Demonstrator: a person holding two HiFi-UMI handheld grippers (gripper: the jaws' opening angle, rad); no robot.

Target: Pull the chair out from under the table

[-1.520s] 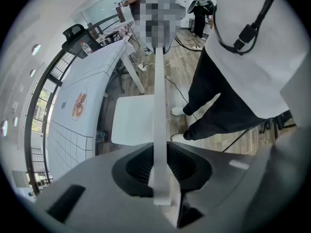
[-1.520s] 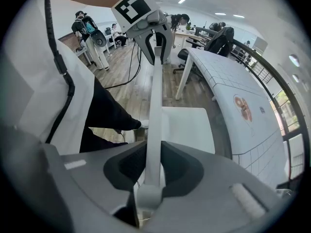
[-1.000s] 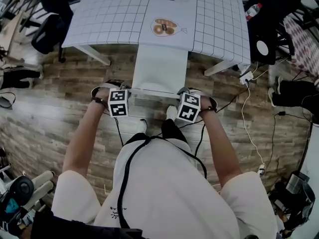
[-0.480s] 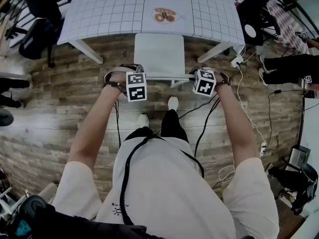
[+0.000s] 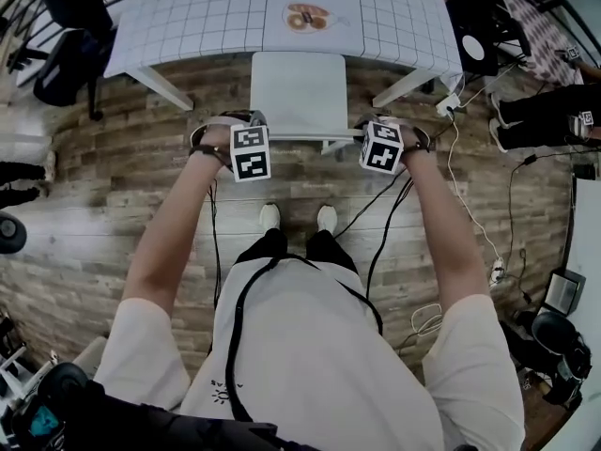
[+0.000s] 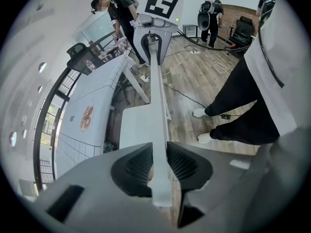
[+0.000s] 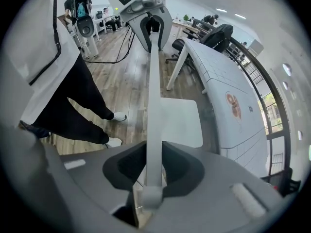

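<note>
The white chair with a flat square seat (image 5: 299,92) stands on the wood-plank floor (image 5: 113,205) between the two white slanted table legs (image 5: 161,87). Nearly all of its seat is clear of the table (image 5: 188,17), which wears a white cloth with a thin black grid and an orange-brown print (image 5: 305,15). Only the seat's far edge meets the table's near edge.

The left hand-held gripper (image 6: 158,166) pinches the chair's narrow white top rail (image 6: 158,96) at one end, with both ribbed black pads pressed flat on it. The right hand-held gripper (image 7: 150,171) clamps the same rail at its other end in the same way. Both point steeply down.

Just behind the chair are the person's white shoes (image 5: 269,217), side by side. Black cables (image 5: 376,214) trail across the floor beside them. To the right a white cable (image 5: 467,205) snakes down the planks, near another person's dark-clad legs (image 5: 535,111). A black office chair (image 5: 70,50) sits off the table's left corner, well apart from the white chair. The left gripper view shows two people (image 6: 121,13) standing farther back in the room.
</note>
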